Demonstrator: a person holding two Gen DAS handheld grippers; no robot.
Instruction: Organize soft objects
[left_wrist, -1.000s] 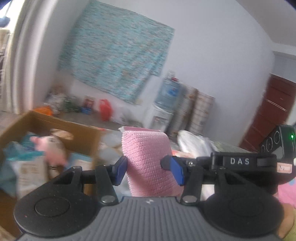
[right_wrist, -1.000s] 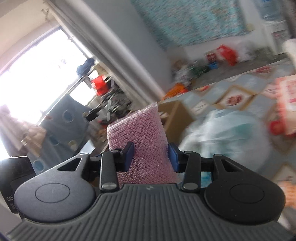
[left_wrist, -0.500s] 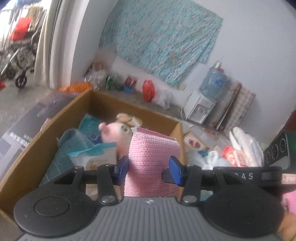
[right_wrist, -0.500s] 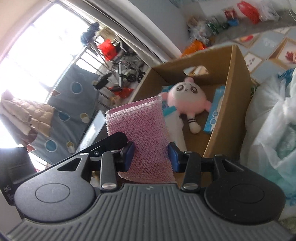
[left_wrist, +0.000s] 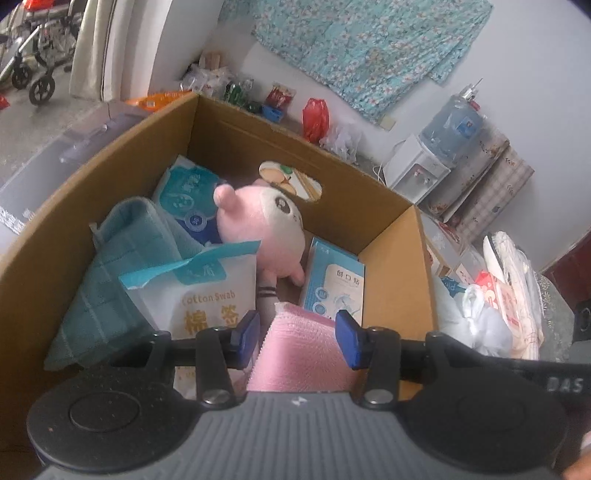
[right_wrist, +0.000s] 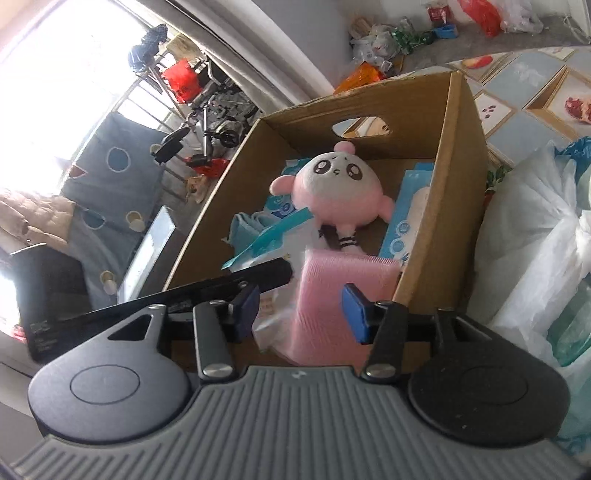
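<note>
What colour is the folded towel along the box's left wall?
Teal with a faint lighter check; the towel shows best in the left wrist view, beside the cotton swab bag.

Wall hanging: teal floral cloth, pinned on white wall.
Water dispenser: white, blue bottle on top, beside checked panels.
Red bag: on floor by wall.
Wheelchair: far left, past curtain.
Floor mats: picture-printed tiles.
</note>
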